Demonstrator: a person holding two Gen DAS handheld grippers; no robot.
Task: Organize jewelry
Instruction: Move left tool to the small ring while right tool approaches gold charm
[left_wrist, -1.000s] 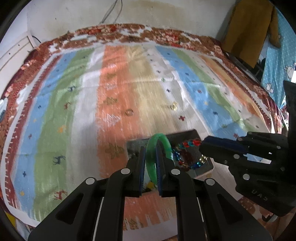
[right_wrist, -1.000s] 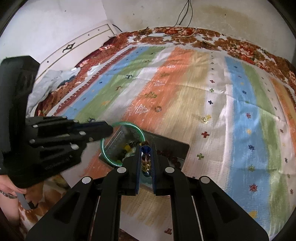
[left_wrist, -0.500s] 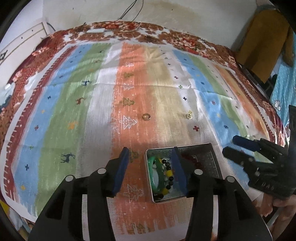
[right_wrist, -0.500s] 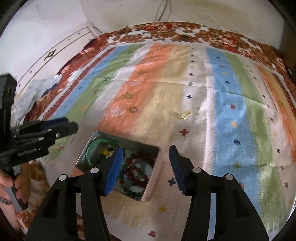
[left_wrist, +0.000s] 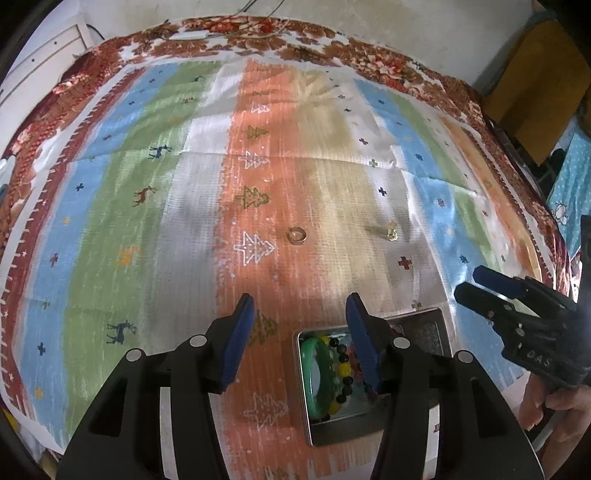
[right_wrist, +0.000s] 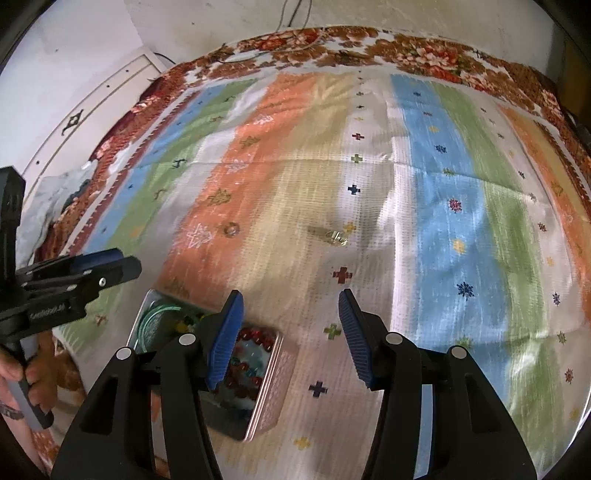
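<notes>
A metal tin (left_wrist: 439, 321) (right_wrist: 273, 373) lies on the striped cloth near its front edge. It holds a green bangle (left_wrist: 325, 373) (right_wrist: 151, 321), a black-and-yellow bead bracelet (left_wrist: 341, 373) and a red and blue bead bracelet (right_wrist: 247, 363). A ring (left_wrist: 296, 235) (right_wrist: 231, 229) and a small gold piece (left_wrist: 391, 233) (right_wrist: 338, 237) lie on the cloth farther away. My left gripper (left_wrist: 301, 339) is open and empty above the tin's left part. My right gripper (right_wrist: 291, 336) is open and empty, just right of the tin.
The striped cloth (left_wrist: 184, 206) covers a bed with a floral border (left_wrist: 332, 48). A white wall stands behind, a white panel (right_wrist: 96, 96) at the left, a brown cloth (left_wrist: 535, 85) at the far right.
Both grippers opened and let go: the green bangle and the bead bracelet now lie in the tin. Both grippers then drew back and up from the tin.
</notes>
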